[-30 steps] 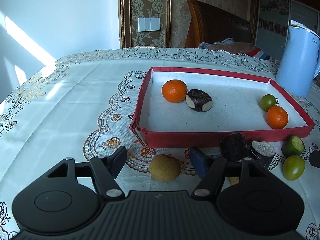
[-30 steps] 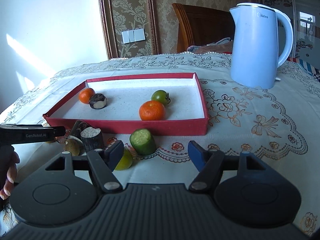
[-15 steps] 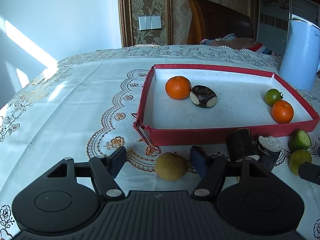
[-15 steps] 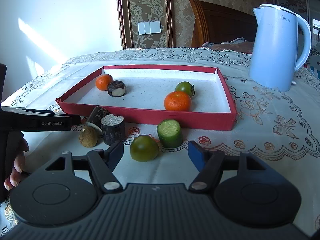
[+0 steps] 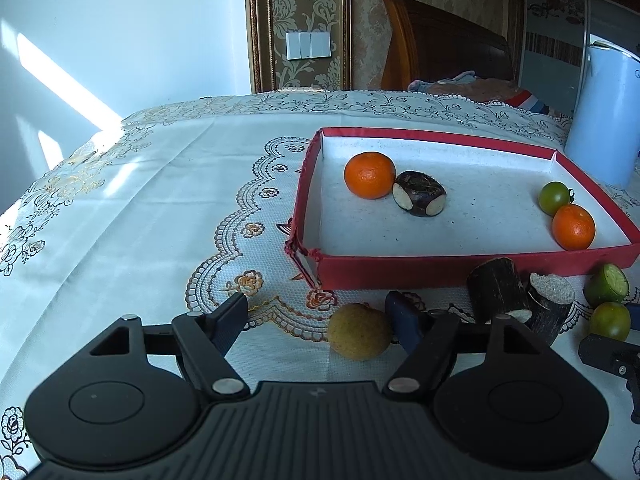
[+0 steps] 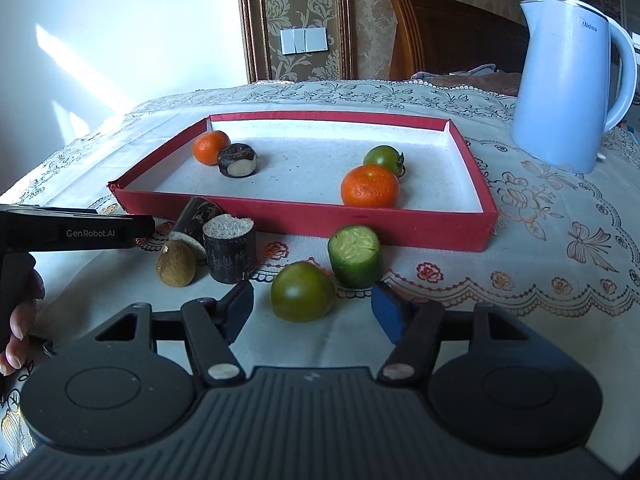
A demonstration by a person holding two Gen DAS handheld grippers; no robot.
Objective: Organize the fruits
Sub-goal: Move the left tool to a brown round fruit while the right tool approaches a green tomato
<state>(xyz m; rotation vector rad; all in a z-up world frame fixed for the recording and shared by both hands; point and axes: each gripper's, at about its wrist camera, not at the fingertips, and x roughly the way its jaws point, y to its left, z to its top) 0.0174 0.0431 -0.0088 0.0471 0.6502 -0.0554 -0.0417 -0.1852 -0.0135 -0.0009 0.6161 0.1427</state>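
Both my tongs wide apart, low over the tablecloth, nothing gripped.

My left gripper [image 5: 318, 316] brackets the brown fruit [image 5: 359, 332] at its 1 o'clock finger; my right gripper [image 6: 312, 308] frames the green tomato [image 6: 302, 291]; red tray [image 6: 400, 224] at 12 o'clock.

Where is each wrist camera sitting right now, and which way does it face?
Left wrist: low over the tablecloth, facing the red tray's left front corner; left gripper open around a brown round fruit; the right gripper's tip intrudes at right.
Right wrist: low, further right, facing the tray's front wall and blue kettle; right gripper open around a green tomato; the left gripper's body and the person's fingers show at left.
Shared: tray, both tangerines, cucumber piece, dark sugarcane pieces.
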